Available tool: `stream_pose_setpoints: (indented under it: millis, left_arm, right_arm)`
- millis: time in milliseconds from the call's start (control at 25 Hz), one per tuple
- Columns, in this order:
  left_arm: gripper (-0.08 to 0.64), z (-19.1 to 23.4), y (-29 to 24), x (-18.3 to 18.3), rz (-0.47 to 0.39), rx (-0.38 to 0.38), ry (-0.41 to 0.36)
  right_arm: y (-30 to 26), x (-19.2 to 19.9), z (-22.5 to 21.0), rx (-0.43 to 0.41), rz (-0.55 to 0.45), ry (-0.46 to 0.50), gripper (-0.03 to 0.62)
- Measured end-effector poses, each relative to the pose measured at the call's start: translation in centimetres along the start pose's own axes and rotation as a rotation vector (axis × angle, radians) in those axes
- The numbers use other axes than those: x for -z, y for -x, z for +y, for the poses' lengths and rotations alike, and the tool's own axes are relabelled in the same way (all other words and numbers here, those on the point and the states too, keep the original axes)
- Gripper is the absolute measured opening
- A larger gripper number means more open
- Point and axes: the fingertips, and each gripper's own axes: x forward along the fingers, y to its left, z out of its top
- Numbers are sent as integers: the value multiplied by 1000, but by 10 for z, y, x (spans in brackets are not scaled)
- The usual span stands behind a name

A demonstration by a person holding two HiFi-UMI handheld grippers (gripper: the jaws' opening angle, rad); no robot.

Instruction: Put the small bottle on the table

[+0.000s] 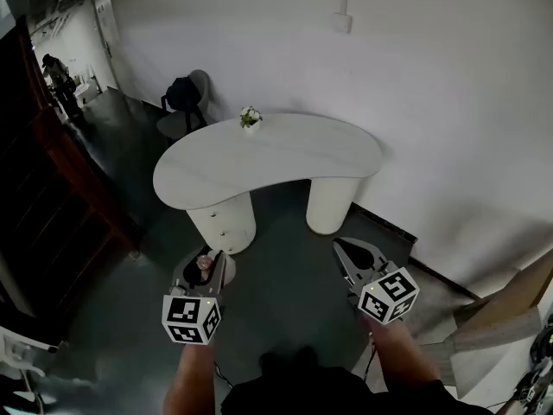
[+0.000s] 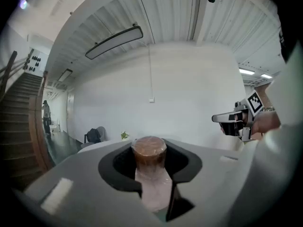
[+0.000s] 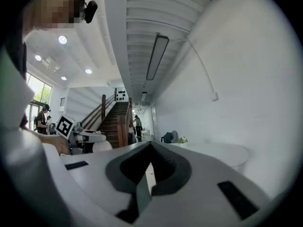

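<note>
The small clear bottle with a round brown cap (image 2: 150,174) stands about upright, long axis vertical and cap uppermost, clamped at its neck and body in the dark notch of the left tool (image 1: 207,264). The jaws press against both its sides. It hangs in the air over the dark floor (image 1: 285,292), short of the near edge of the white kidney-shaped desk (image 1: 285,158), so it is not on the desk. What the bottle holds cannot be made out through its pale body. A little potted green plant (image 1: 251,118) sits at the desk's far edge, left of the middle. The right tool (image 1: 347,251) is level with the left one and well apart from it, also off the near edge, with its jaws drawn together to a thin slit and nothing between them. Both tools point forward toward the desk, and a bare forearm (image 1: 192,379) reaches out behind each marker cube.
</note>
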Motion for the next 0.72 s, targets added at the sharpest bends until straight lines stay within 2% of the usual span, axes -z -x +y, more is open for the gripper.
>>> stream_pose_setpoints:
  millis: [320,560,720]
  left_arm:
    - [135,1,1,0,-1,-2,-2]
    - [135,-3,-5,-1,4,0,-5]
    - [135,-9,-15,-3,6,4,-7]
  right_arm:
    - [0,1,2,3,-19,1,11]
    - [2,8,-13,13,-7,-98,11]
    - [8,13,-18,32,33,-47,11]
